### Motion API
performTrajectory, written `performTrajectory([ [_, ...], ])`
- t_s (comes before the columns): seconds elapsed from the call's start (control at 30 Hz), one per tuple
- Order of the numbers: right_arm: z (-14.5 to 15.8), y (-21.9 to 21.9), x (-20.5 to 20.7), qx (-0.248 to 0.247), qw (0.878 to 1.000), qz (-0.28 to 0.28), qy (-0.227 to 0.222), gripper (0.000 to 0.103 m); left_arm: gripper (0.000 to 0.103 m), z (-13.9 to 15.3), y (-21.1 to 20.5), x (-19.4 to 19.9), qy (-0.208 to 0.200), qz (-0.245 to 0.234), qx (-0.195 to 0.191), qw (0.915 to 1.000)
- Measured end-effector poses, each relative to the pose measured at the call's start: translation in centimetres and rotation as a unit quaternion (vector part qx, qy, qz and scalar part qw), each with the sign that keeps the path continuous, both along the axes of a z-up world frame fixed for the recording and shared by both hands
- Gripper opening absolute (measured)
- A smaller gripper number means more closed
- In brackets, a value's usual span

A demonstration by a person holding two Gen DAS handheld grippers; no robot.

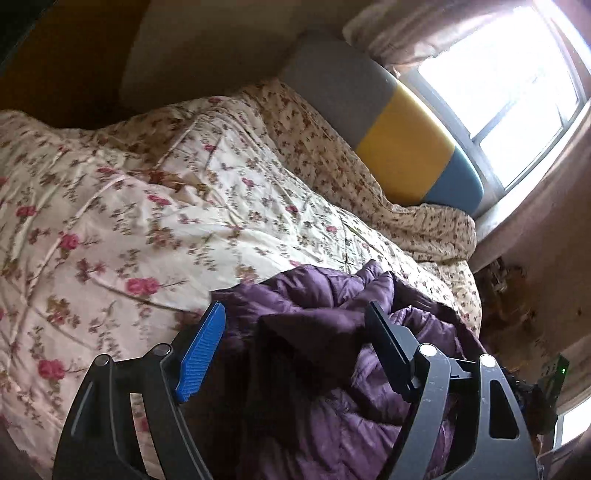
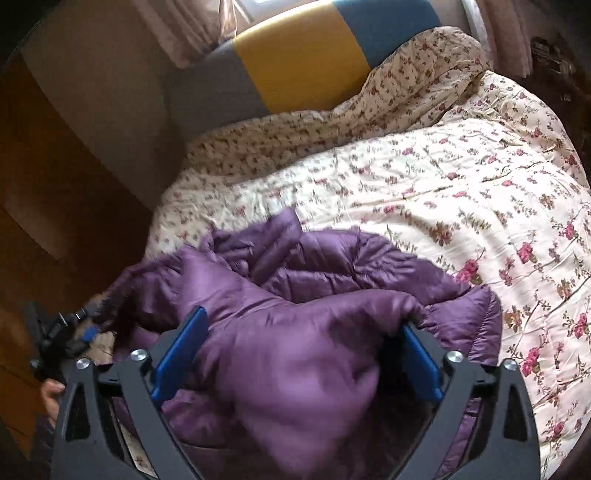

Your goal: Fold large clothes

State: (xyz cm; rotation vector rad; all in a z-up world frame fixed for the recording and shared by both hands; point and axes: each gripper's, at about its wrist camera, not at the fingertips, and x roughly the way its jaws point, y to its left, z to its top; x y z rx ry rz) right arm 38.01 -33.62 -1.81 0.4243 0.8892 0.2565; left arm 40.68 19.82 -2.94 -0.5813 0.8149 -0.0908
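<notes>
- A purple quilted puffer jacket (image 2: 295, 295) lies crumpled in a loose heap on a bed, at the near edge closest to both cameras.
- The bed is covered by a cream quilt (image 1: 129, 221) printed with pink and red roses; the jacket rests directly on it.
- Farther up the bed, a second floral cover (image 2: 332, 122) with a smaller, denser print is bunched against the headboard.
- The padded headboard (image 1: 399, 147) has three colour blocks: grey, mustard yellow and blue.
- Behind the headboard a bright window (image 1: 498, 85) glares white, with a pale curtain (image 1: 391, 33) hanging beside it.
- The left gripper (image 1: 295, 328) points down over the jacket with its jaws apart. A blue ribbed pad (image 1: 201, 354) shows on one finger. Purple fabric lies below and between the fingers, and neither pad presses on it.
- The right gripper (image 2: 299, 339) also points down over the jacket, jaws spread wide. A puffy fold of the jacket bulges up between its two blue pads (image 2: 181, 354); the fabric there is blurred, and the pads do not squeeze it.
- In the right wrist view, part of the left gripper and the person's hand (image 2: 51, 391) show at the left edge, beside the jacket.
</notes>
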Motion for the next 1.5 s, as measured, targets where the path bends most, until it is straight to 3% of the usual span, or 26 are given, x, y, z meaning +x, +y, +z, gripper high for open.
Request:
performTrajectory([
  [0.17, 0.4, -1.1, -2.1, -0.024, 1.000, -0.015, -0.002, 0.101, 0.077, -1.9, 0.0, -3.5, 0.007, -0.039, -0.019, 0.9991],
  [0.3, -2.7, -1.9, -5.0, -0.063, 0.997, -0.025, 0.034, 0.101, 0.077, -4.4, -0.4, -6.2, 0.026, -0.054, -0.036, 0.9975],
  [0.47, -8.1, -2.3, -7.8, -0.085, 0.992, -0.041, 0.088, 0.101, 0.077, -7.4, -0.7, -8.5, 0.042, -0.061, -0.093, 0.9929],
  [0.5, -8.7, -2.2, -8.0, -0.080, 0.992, -0.043, 0.090, 0.100, 0.069, -7.8, -0.9, -8.7, 0.045, -0.062, -0.102, 0.9918],
  [0.53, -9.1, -2.1, -8.4, -0.074, 0.992, -0.046, 0.089, 0.096, 0.064, -7.9, -1.0, -8.9, 0.044, -0.063, -0.103, 0.9917],
  [0.6, -9.2, -1.8, -8.6, -0.063, 0.994, -0.037, 0.085, 0.074, 0.038, -8.0, -1.3, -9.1, 0.044, -0.077, -0.116, 0.9893],
  [0.67, -8.4, -1.1, -8.8, -0.074, 0.994, -0.026, 0.076, 0.037, 0.026, -7.7, -1.5, -9.2, 0.040, -0.083, -0.110, 0.9896],
  [0.77, -7.0, -0.5, -9.9, -0.098, 0.993, -0.007, 0.064, 0.019, 0.018, -7.0, -1.5, -9.9, 0.037, -0.090, -0.115, 0.9887],
  [1.03, -5.5, 0.3, -16.9, -0.141, 0.987, 0.039, 0.068, 0.017, 0.018, -5.2, -2.0, -16.8, 0.042, -0.121, -0.084, 0.9881],
  [1.3, -5.5, 0.4, -27.1, -0.154, 0.983, 0.057, 0.081, 0.017, 0.018, -5.2, -2.5, -26.6, 0.047, -0.136, -0.089, 0.9856],
  [1.5, -5.4, 1.4, -31.1, -0.190, 0.977, 0.055, 0.078, 0.017, 0.018, -5.2, -3.0, -31.6, 0.044, -0.129, -0.088, 0.9867],
])
